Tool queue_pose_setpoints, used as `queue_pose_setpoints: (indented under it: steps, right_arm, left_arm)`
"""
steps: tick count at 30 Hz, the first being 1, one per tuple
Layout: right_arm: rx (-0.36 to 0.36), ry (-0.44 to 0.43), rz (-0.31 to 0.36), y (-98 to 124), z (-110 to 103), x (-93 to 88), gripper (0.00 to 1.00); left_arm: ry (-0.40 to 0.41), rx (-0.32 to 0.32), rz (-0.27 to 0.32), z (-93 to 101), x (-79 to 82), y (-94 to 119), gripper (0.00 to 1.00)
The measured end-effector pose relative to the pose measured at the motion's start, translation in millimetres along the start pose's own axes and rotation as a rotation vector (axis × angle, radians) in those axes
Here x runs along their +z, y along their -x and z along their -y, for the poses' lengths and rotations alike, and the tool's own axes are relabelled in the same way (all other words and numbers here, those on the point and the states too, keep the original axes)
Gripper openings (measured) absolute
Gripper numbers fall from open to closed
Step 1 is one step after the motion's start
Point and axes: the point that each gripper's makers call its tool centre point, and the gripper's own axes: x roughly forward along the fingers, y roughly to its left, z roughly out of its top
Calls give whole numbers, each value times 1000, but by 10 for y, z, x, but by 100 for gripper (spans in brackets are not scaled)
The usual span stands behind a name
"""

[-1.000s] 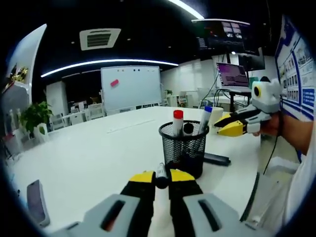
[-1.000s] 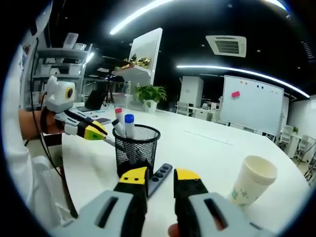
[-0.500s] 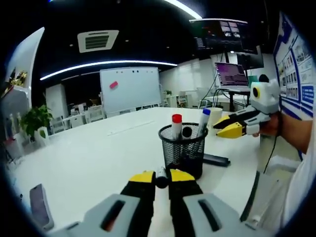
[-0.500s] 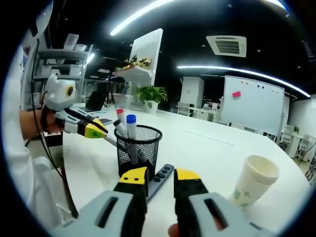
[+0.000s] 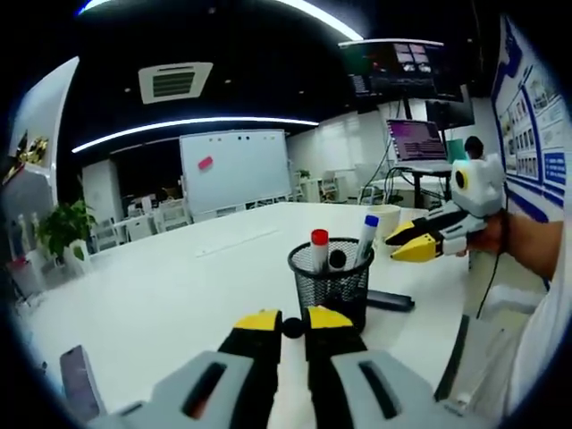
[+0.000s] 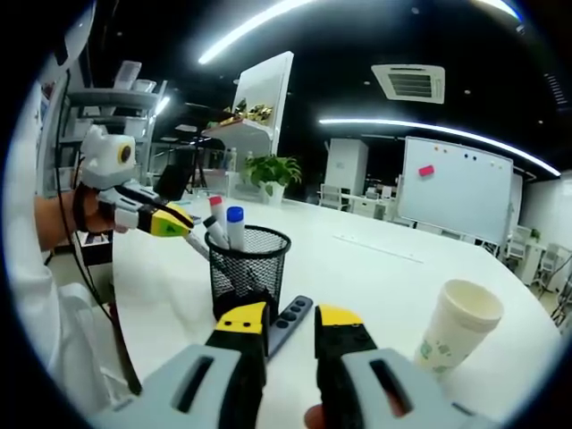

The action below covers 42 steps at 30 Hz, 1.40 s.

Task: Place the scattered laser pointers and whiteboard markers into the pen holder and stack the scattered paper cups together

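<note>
Partly hidden, a marker (image 5: 292,327) sits in left gripper (image 5: 292,323).

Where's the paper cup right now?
In the right gripper view, the paper cup stands upright on the white table, right of the mesh pen holder and the remote-like pointer.

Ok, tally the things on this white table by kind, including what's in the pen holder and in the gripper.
Black mesh pen holder: 1
Red-capped marker in it: 1
Blue-capped marker in it: 1
Black-topped stick in it: 1
Flat black button pointer: 1
White paper cup: 1
Dark pen in left gripper: 1
Dark flat phone: 1
Total: 8
</note>
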Motion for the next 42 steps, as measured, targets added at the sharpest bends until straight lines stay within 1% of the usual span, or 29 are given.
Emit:
queue_pose_setpoints:
  steps: [3, 5, 11, 20, 22, 27, 33, 39, 42]
  right_arm:
    - [0, -2, -1, 1, 1, -6, 20]
    - [0, -1, -2, 1, 2, -8, 20]
    - [-2, -2, -3, 5, 10, -12, 20]
    - [-5, -2, -3, 14, 10, -13, 20]
    - [-4, -1, -3, 13, 8, -13, 20]
    - [-4, 1, -1, 17, 6, -1, 20]
    - [-1, 1, -2, 3, -11, -1, 20]
    - [-2, 2, -2, 4, -7, 2, 20]
    - [-5, 2, 0, 8, 2, 10, 20]
  left_arm:
    - [-3, 3, 2, -11, -12, -10, 11]
    - [-1, 4, 5, 31, 26, 4, 11]
    - [-6, 5, 12, 18, 52, 6, 11]
    - [-13, 2, 28, 59, 176, 40, 11]
    - [-14, 1, 27, 62, 180, 44, 11]
    - [-6, 0, 27, 41, 183, 71, 11]
    - [4, 10, 52, 34, 269, 88, 11]
    - [-1, 13, 50, -19, 250, 77, 11]
    - [-4, 11, 53, 1, 282, 81, 11]
